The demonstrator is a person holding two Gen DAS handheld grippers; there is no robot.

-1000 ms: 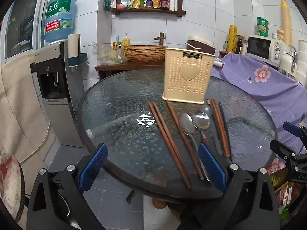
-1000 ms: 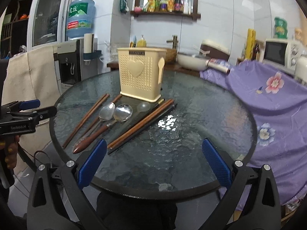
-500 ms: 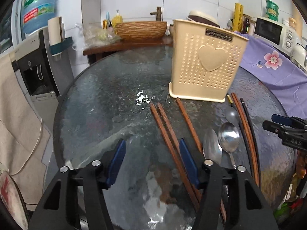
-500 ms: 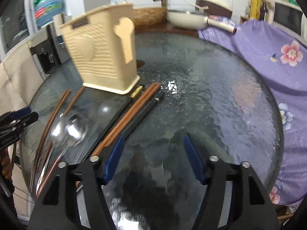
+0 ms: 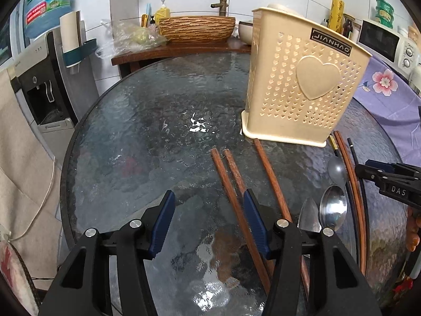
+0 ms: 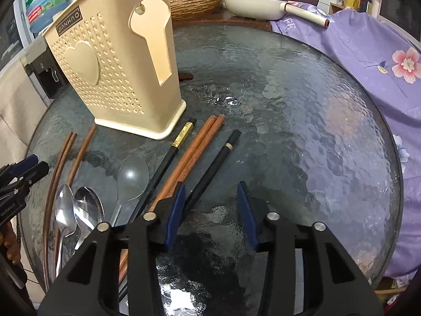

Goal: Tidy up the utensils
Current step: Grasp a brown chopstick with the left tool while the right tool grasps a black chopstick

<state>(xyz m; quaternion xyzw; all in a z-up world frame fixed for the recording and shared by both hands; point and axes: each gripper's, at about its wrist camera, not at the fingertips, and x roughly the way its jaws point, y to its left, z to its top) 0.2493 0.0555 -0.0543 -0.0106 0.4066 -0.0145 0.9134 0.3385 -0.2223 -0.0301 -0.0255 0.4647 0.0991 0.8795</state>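
Two wrist views look down on a round, dark, textured glass surface (image 5: 126, 137). In the left wrist view, a cream plastic utensil holder (image 5: 302, 84) with a raised heart stands upright at the upper right of the frame. Below it, brown wooden chopsticks (image 5: 231, 184) lie flat on the glass, running toward the lower edge. To their right lie two shiny metal spoons (image 5: 332, 206) side by side, a grey spoon (image 5: 336, 168) above them, and more chopsticks at the far right. The left claw (image 5: 209, 221) sits at the bottom centre, its blue-padded jaws apart and having just been closing, with only bare glass between them; one chopstick passes under the right-hand pad.

In the right wrist view, the holder stands at the upper left. The right claw (image 6: 209, 216) is at the bottom centre, jaws apart and just narrowing, with a black chopstick (image 6: 213, 168) just beside its left-hand pad and nothing gripped.
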